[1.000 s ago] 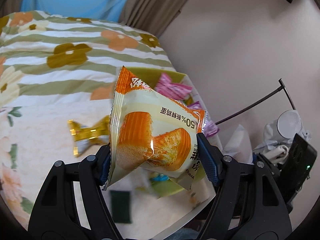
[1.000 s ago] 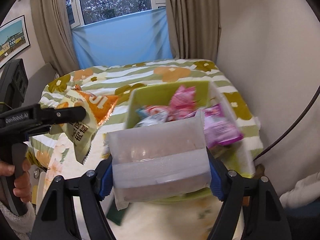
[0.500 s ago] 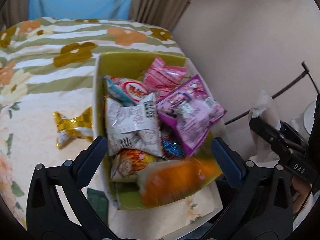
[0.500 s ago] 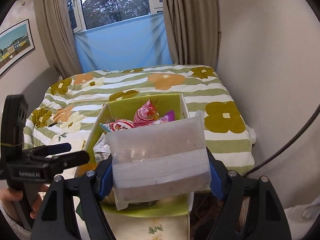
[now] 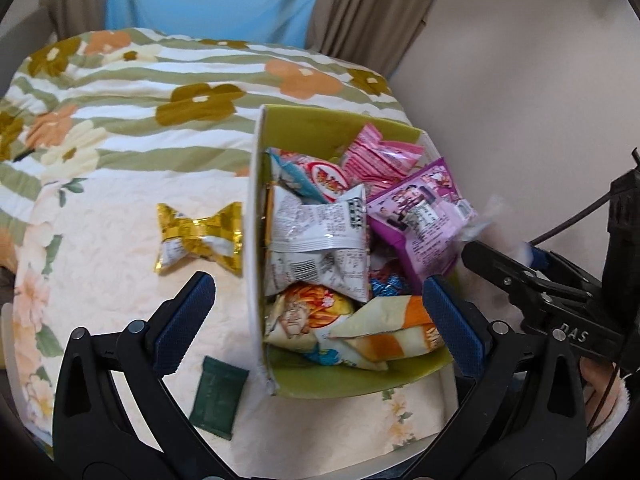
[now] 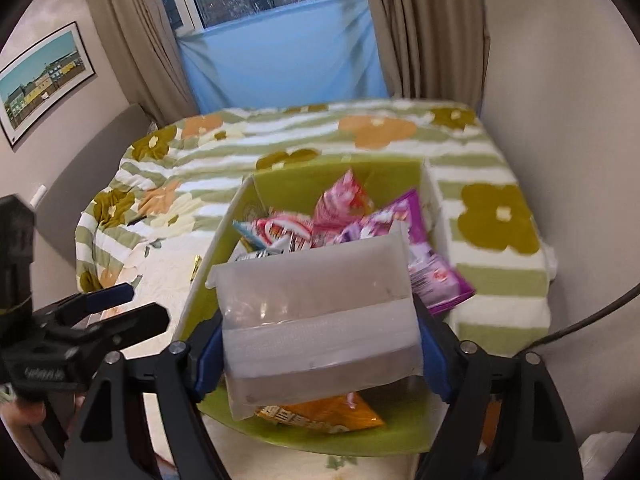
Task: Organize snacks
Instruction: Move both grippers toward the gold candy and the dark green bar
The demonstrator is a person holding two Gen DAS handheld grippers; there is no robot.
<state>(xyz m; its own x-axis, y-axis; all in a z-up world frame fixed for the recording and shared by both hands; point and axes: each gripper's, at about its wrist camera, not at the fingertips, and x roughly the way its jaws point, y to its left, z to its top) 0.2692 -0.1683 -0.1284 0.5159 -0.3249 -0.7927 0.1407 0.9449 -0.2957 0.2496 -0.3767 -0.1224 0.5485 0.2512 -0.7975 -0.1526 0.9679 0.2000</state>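
Observation:
A green box (image 5: 328, 384) on the flowered bed holds several snack packets. The orange-and-cream cake packet (image 5: 392, 332) lies at its near end. My left gripper (image 5: 316, 316) is open and empty above the box's near end. A gold candy packet (image 5: 200, 236) and a dark green packet (image 5: 218, 398) lie on the bed left of the box. My right gripper (image 6: 320, 344) is shut on a translucent plastic box flap (image 6: 316, 320) at the box's near right wall (image 6: 332, 432). It also shows in the left wrist view (image 5: 532, 280).
A beige wall (image 5: 520, 100) runs close along the box's right side. A black cable (image 5: 576, 216) hangs by the wall. Curtains and a blue-covered window (image 6: 280, 40) stand beyond the bed. The flowered bedspread (image 5: 120, 120) spreads to the left.
My left gripper opened and let go of the orange-and-cream cake packet, which now lies in the box. The right gripper kept its hold on the translucent flap.

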